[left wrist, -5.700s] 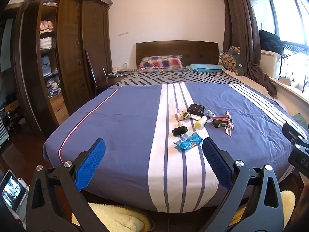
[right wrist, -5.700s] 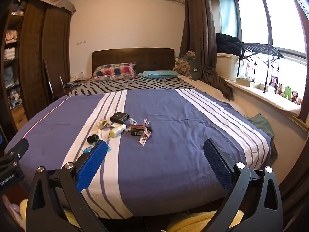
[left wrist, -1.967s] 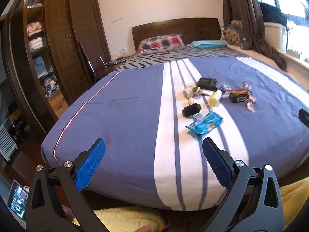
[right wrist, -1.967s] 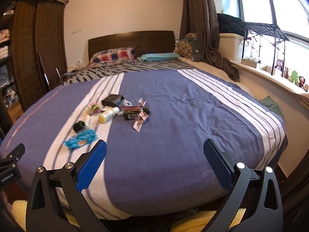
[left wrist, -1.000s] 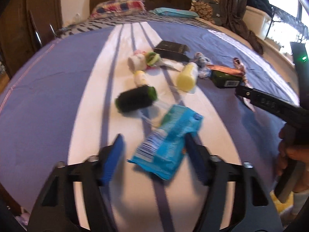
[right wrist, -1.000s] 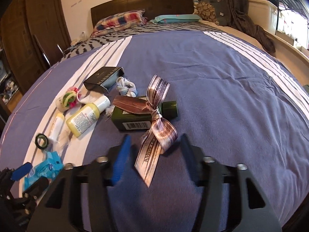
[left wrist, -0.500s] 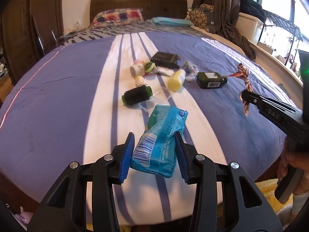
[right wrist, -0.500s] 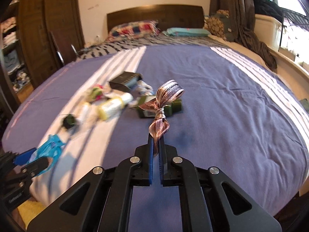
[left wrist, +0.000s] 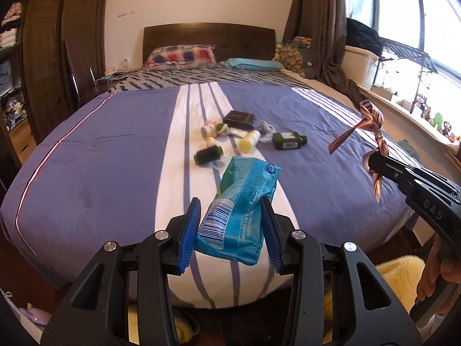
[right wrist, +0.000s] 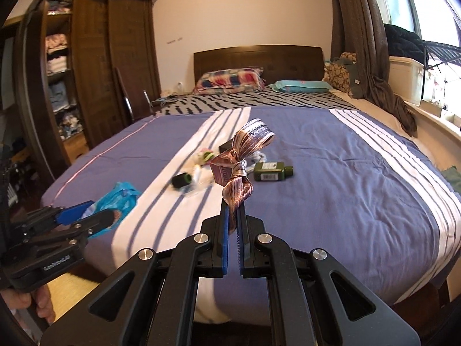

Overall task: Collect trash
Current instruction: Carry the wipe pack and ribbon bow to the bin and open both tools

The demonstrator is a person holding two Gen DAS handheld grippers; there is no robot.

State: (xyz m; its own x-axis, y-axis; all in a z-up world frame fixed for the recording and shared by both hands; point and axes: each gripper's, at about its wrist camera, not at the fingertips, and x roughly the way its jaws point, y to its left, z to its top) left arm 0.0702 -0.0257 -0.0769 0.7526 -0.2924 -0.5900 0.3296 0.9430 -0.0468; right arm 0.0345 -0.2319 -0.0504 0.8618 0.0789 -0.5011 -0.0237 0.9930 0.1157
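- On the bed (left wrist: 109,150), blue cover with white stripes; small clutter near the middle: green bottle (left wrist: 289,141), yellow bottle (left wrist: 249,141), black roll (left wrist: 208,155), dark box (left wrist: 239,117).
- At twelve o'clock in the left wrist view, dark wooden headboard (left wrist: 209,36) with plaid pillow (left wrist: 181,53) and teal pillow (left wrist: 252,65) below it.
- At nine to ten o'clock, tall wooden wardrobe (right wrist: 95,66) with folded clothes on open shelves.
- At two o'clock, brown curtain (left wrist: 322,28) beside a bright window (left wrist: 403,14); sill lined with small toys.
- At six o'clock, left gripper (left wrist: 230,230) clamped narrow on blue wrapper (left wrist: 239,216), barcode end nearest the camera, raised off the cover.
- At three o'clock, right gripper (right wrist: 232,225) pinched nearly flat on brown ribbon (right wrist: 240,173), bow standing above the blue pads (right wrist: 225,230), clear of the bed.
- At five o'clock in the left wrist view, a hand (left wrist: 439,271) on the right handle, over a yellow rug (left wrist: 397,271).
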